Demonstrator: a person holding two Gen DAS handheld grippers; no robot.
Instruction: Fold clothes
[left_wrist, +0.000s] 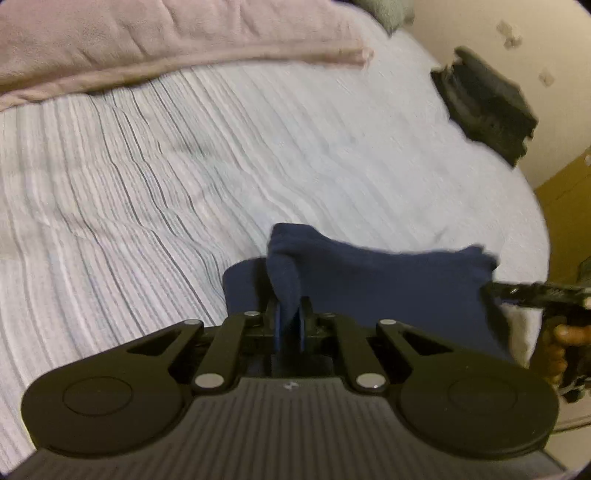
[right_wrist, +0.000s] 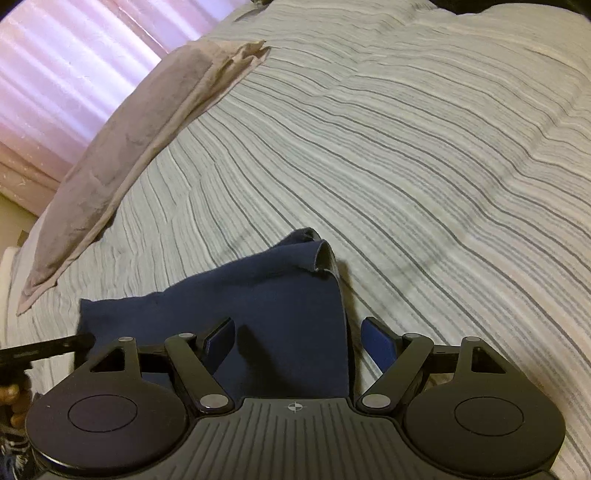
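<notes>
A: Where is the garment right now?

B: The navy cloth hangs just above the striped bedspread, near the edge of the bed. The left tongs are clenched on a bunched corner of it, the fabric pinched between the blue pads.

A: And the right tongs?

B: Spread wide, with the cloth draped between the fingers but not pinched. In the left view their tip reaches the cloth's far corner, so I judge they are lining up a grasp there.

A: Why hold it like that?

B: Probably to stretch the top edge between two corners so it hangs flat before being laid down and folded.

A: Anything else on the bed?

B: A pinkish blanket lies well apart, and a dark bundle sits at the far edge.
</notes>
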